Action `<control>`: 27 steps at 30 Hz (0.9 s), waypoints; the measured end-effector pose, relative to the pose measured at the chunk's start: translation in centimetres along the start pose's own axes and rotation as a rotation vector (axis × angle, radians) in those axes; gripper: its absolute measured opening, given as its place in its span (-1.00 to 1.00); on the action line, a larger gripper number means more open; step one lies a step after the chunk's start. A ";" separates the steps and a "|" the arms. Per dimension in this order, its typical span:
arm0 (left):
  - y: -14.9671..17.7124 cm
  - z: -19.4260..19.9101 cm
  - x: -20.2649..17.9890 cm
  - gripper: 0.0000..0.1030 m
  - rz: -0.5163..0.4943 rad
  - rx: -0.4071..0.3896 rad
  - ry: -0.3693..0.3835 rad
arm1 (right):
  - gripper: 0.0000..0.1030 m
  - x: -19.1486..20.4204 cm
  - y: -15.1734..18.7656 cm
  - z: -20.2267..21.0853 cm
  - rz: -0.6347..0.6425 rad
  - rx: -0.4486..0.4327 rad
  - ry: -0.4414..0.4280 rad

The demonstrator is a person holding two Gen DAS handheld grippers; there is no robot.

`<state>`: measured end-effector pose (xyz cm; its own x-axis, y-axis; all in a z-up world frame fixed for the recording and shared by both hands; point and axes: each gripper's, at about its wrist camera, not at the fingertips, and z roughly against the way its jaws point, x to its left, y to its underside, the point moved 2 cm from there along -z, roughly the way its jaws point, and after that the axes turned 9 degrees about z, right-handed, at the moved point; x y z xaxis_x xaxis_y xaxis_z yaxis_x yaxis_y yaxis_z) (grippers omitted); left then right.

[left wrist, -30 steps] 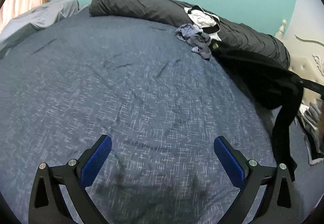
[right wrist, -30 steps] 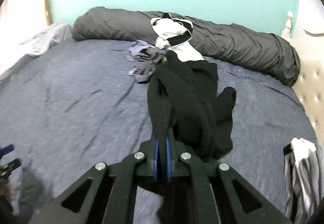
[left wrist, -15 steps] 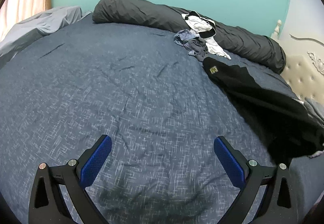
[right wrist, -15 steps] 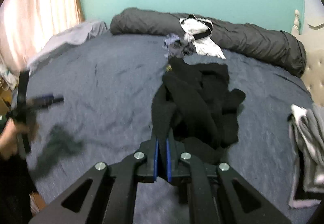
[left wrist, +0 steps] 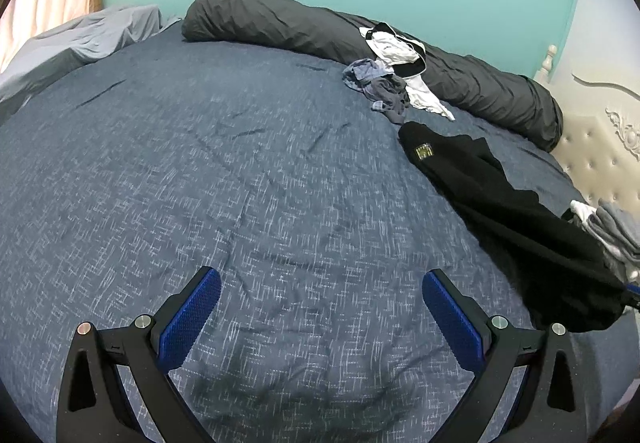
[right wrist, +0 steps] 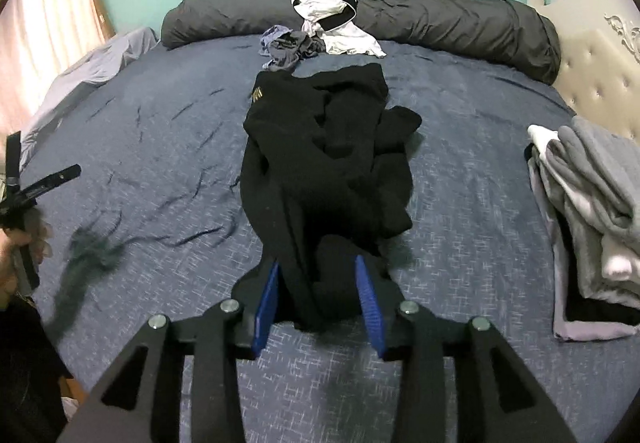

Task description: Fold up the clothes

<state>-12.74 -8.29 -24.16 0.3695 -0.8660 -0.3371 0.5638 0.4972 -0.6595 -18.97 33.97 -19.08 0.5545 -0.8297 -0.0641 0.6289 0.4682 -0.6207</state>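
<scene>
R hand-held gripper [right wrist: 320, 297] tilted down over bed [right wrist: 460, 115], jaws just been opening, now parted w/ black garment [right wrist: 320, 147] slack between pads, no longer pinched. Garment lies mid-bed, stretched toward far edge. L hand-held gripper [left wrist: 322, 317] angled down over bare sheet, jaws spread wide, empty.

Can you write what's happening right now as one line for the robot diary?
step: laying out black garment on bed | right gripper: jaws just opening, cloth between, let go | left gripper: open, empty
</scene>
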 end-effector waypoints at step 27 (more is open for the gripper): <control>-1.9 -2.8 1.1 0.99 0.015 0.027 -0.008 | 0.28 8.6 -16.0 -16.3 0.061 0.122 -0.103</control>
<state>-15.51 -10.32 -25.16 0.3840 -0.8581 -0.3408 0.5780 0.5113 -0.6360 -33.11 14.42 -22.43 0.6429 -0.7658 -0.0143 0.6503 0.5556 -0.5181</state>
